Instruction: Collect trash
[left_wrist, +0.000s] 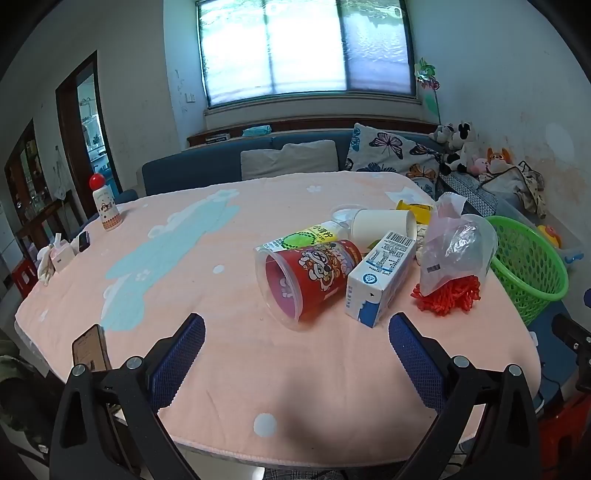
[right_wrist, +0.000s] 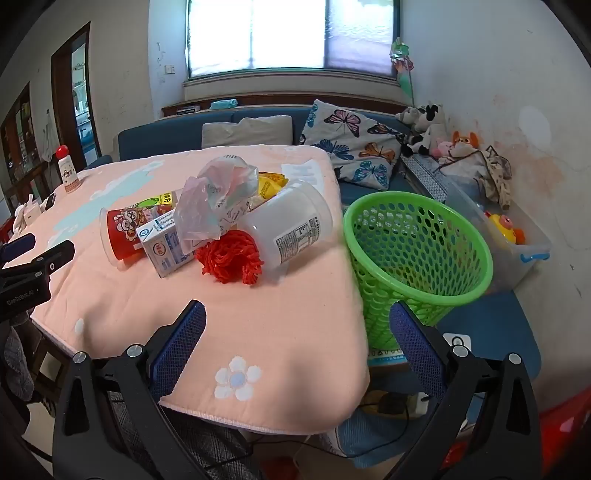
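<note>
At the right edge of the table (right_wrist: 122, 317), past mid-length, lies the trash pile: red snack cup (left_wrist: 314, 273) on its side, milk carton (left_wrist: 380, 277) leaning against it, red mesh netting (right_wrist: 231, 260), crumpled plastic bag (right_wrist: 218, 199), a translucent tub (right_wrist: 291, 229) on its side, a paper cup (left_wrist: 384, 223) and yellow wrappers (right_wrist: 271, 184) behind. The green basket (right_wrist: 417, 240) stands off the table, just beside that same edge, rim about level with the cloth.

Left gripper (left_wrist: 297, 354): jaws spread wide, nothing between them, low over the near edge, facing the red cup's open mouth. Right gripper (right_wrist: 297, 350): jaws likewise apart and empty, over the near right corner, basket just to its right.

Judgement: no item taken yet; first pick pending. Tub and netting lie closest to the basket, so the right gripper suits them. Grip the tub across its wall, not the rim. It is probably light and may roll. Netting and bag are soft; pinch a bunched part. Cup and carton touch, so lifting one may shift the other.

Room: the near half of the cloth is bare and approach is free. A phone (left_wrist: 90, 349) sits at the near left corner, a bottle (left_wrist: 105, 205) and small items along the far left edge, well apart from the pile. Risk: pushed items dropping off the right edge short of the basket.
</note>
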